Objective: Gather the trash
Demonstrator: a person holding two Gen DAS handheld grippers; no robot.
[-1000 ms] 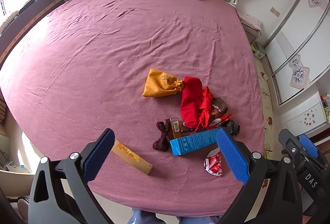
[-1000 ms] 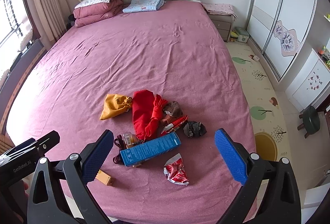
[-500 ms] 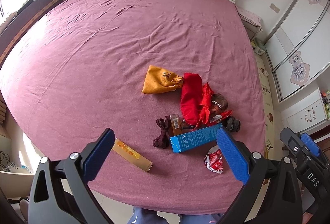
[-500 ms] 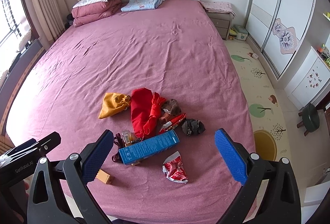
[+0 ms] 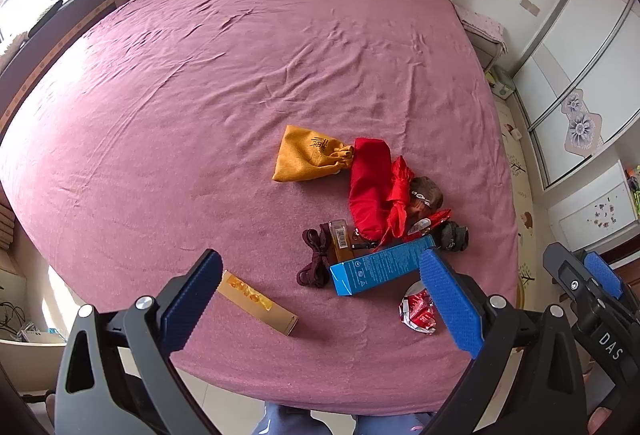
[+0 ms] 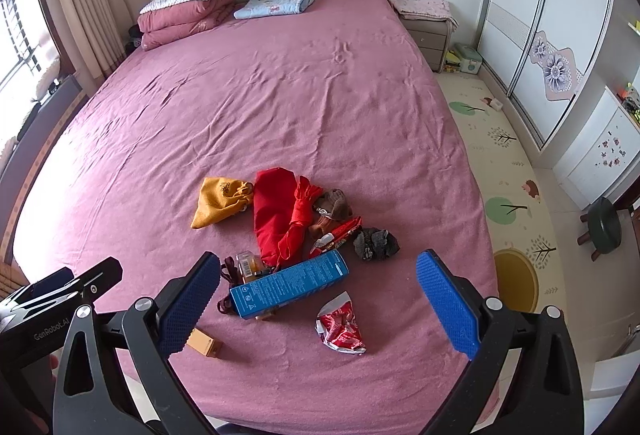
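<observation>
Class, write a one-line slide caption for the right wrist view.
Open right gripper hovers over a blue box and crumpled red wrapper on the pink bed.

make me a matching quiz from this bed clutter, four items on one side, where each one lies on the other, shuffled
Items:
1. orange pouch
2. blue box
3. crumpled red wrapper
4. folded light blue blanket

Places:
A. by the headboard
B. nearest the foot edge, in front of the blue box
C. left of the red cloth bag
D. just in front of the red cloth bag

Pairs: 1-C, 2-D, 3-B, 4-A
</observation>
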